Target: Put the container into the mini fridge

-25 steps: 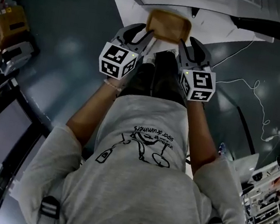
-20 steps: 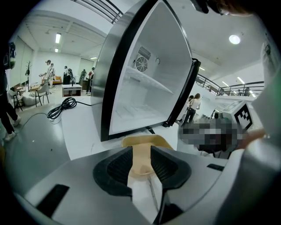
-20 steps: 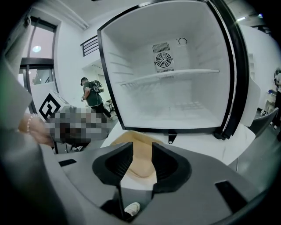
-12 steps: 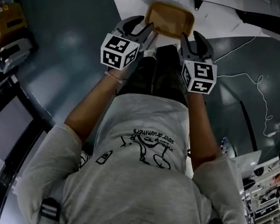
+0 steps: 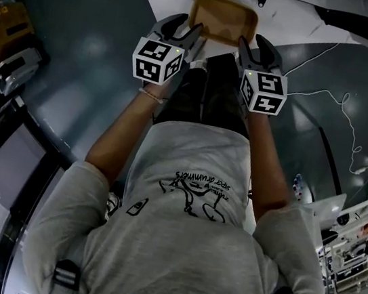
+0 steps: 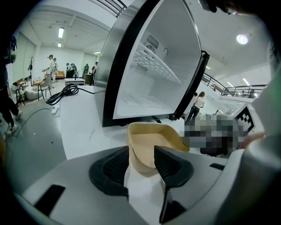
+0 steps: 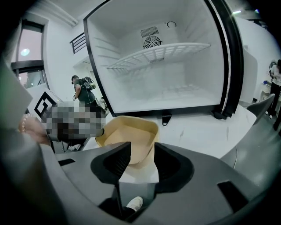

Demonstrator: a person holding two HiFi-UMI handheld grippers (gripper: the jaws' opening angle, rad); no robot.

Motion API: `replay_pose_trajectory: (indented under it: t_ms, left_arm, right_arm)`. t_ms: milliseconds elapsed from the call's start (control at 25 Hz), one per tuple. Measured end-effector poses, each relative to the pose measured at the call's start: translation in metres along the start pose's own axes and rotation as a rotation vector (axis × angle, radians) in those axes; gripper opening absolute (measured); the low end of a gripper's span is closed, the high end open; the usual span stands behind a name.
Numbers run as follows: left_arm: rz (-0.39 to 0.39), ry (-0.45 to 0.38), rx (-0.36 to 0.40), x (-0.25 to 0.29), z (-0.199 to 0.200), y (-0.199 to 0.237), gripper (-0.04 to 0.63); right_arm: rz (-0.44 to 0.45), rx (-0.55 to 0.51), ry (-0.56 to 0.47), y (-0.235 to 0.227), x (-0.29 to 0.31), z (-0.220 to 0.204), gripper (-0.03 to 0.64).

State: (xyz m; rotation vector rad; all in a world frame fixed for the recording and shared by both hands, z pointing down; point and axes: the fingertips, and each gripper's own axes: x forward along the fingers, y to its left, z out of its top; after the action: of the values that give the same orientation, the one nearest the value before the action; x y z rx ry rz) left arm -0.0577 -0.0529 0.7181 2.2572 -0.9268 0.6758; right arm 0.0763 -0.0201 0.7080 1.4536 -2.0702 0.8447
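Where the container sits: the tan container [image 7: 127,137] appears to rest on the white platform [image 7: 197,127] near its front edge. It is just in front of the open mini fridge [image 7: 158,83] and not yet inside.
Handling: it looks like light, stiff plastic, shallow and empty. The thin, smooth walls could slip or flex, so I judge the two short end walls the best hold, one gripper on each.
Left gripper [image 6: 141,154]: jaws spread, having just been opening. One end wall stands between them, with no pad pressing on it.
Right gripper [image 7: 142,153]: jaws also spread after just opening, straddling the opposite end wall without pinching it.
Fridge: the wire shelf [image 7: 162,52] is bare, with room beneath it.
Change from a second ago: the container and both grippers are lower, closer to the platform, and the jaws stand wider.
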Motion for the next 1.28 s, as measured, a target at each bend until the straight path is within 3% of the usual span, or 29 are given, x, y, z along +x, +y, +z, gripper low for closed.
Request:
replay_pose_trajectory:
  t_ms: [1280]
  left_arm:
    - [-0.041, 0.003, -0.032, 0.001, 0.001, -0.014, 0.178]
  right_arm:
    - [0.024, 0.06, -0.004, 0.004, 0.002, 0.0, 0.158]
